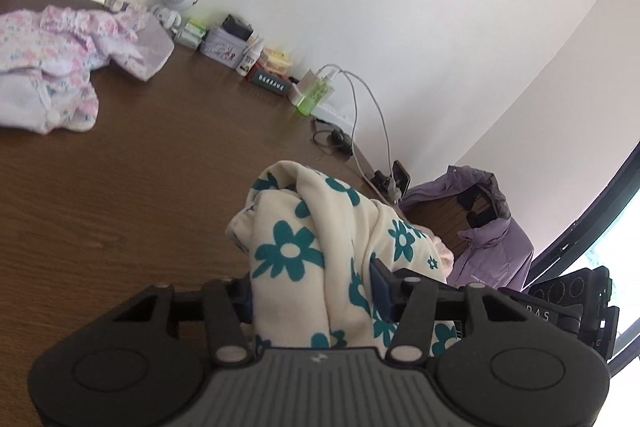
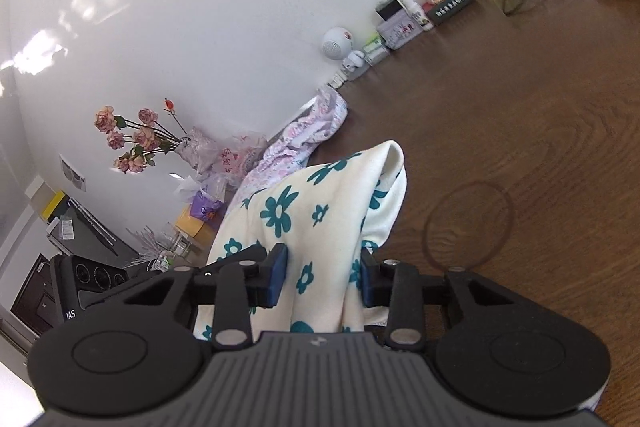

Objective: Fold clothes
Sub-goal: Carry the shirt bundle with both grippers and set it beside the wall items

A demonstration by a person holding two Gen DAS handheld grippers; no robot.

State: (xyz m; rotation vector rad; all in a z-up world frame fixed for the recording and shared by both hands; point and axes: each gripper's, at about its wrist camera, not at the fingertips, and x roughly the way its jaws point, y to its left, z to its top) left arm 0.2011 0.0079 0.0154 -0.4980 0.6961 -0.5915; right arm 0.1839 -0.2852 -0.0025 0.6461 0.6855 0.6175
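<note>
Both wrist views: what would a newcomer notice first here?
The cream garment with teal flowers fills the foreground, bunched between the fingers of the left gripper and the right gripper. Behind it, a pink floral garment lies crumpled on the brown table, with clutter along the wall.

garment (image 1: 304, 251) between left gripper (image 1: 312, 291) pads | clutter (image 1: 248, 51) along wall, behind table (image 1: 120, 187)

You have the cream garment with teal flowers (image 1: 320, 247) bunched and lifted above the desk (image 1: 120, 187), its cloth pinched between the fingers of both grippers and hanging in soft folds. A second garment, white with small pink flowers (image 1: 60, 67), lies crumpled and unfolded on the desk near the wall, well apart from the one you hold.
</note>
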